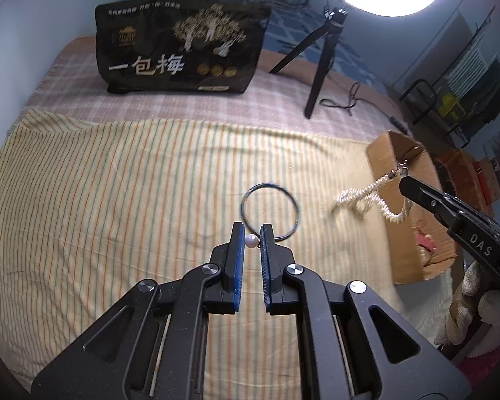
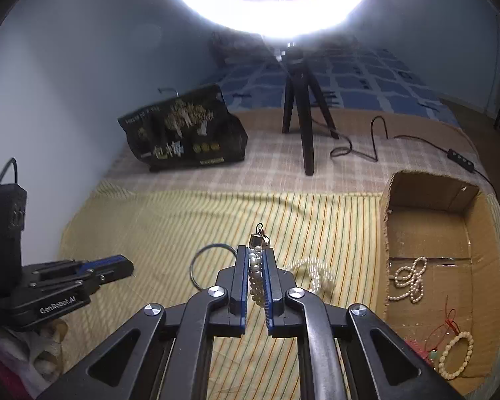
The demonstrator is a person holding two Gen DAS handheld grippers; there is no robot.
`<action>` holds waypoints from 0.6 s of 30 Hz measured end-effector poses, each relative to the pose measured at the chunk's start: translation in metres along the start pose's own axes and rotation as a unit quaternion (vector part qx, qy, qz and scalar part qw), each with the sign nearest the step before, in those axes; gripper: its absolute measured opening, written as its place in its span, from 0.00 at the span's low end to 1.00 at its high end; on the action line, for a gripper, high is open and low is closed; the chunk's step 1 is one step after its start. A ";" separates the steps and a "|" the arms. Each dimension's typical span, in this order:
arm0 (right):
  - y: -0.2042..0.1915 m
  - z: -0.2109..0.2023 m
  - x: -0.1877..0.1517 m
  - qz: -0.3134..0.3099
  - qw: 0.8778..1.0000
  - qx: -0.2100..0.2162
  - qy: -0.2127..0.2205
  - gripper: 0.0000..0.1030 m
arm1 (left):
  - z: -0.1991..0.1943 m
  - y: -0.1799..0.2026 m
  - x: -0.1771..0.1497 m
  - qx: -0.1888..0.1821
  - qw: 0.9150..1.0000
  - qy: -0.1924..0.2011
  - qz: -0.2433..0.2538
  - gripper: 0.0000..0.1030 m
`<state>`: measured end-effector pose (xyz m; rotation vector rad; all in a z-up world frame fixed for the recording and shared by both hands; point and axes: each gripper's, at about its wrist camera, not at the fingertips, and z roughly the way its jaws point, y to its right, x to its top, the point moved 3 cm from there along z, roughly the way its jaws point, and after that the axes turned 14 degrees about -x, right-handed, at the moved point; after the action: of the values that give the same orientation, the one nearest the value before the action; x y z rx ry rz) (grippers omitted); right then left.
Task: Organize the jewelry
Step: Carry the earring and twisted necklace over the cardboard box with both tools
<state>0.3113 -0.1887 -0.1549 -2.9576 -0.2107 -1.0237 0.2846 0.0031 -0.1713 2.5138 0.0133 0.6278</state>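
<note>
My left gripper (image 1: 251, 233) is shut on a thin metal ring bangle (image 1: 270, 184), with its white pearl bead (image 1: 251, 241) sitting between the blue pads; the ring is held off the striped cloth. My right gripper (image 2: 257, 260) is shut on a pearl necklace (image 2: 256, 278) just below its metal clasp (image 2: 258, 236), and the rest of the strand (image 2: 311, 273) trails down toward the cloth. In the left wrist view the right gripper (image 1: 404, 180) holds the dangling necklace (image 1: 366, 200) beside the cardboard box (image 1: 383, 153). The left gripper (image 2: 126, 266) and ring (image 2: 213, 246) show at the left.
The open cardboard box (image 2: 430, 196) at the right holds a pearl strand (image 2: 410, 280), a bead bracelet (image 2: 456, 355) and a red cord. Behind the yellow striped cloth (image 2: 183, 220) stand a black snack bag (image 2: 183, 133), a ring light on a tripod (image 2: 303, 116) and its cable (image 2: 376, 133).
</note>
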 end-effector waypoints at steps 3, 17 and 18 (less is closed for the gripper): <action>0.005 -0.017 0.005 0.011 1.000 0.008 0.017 0.05 | -0.007 0.010 0.002 -0.007 1.000 0.009 0.005 0.07; 0.040 -0.070 0.019 0.038 0.997 0.013 0.073 0.05 | -0.014 0.048 0.010 -0.031 0.999 0.033 0.029 0.07; 0.044 -0.073 0.021 0.040 0.996 0.013 0.076 0.05 | -0.013 0.051 0.010 -0.032 0.998 0.033 0.032 0.07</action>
<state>0.2882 -0.2331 -0.0832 -2.8229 -0.1034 -1.2186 0.2816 -0.0330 -0.1315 2.4392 -0.0621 0.7260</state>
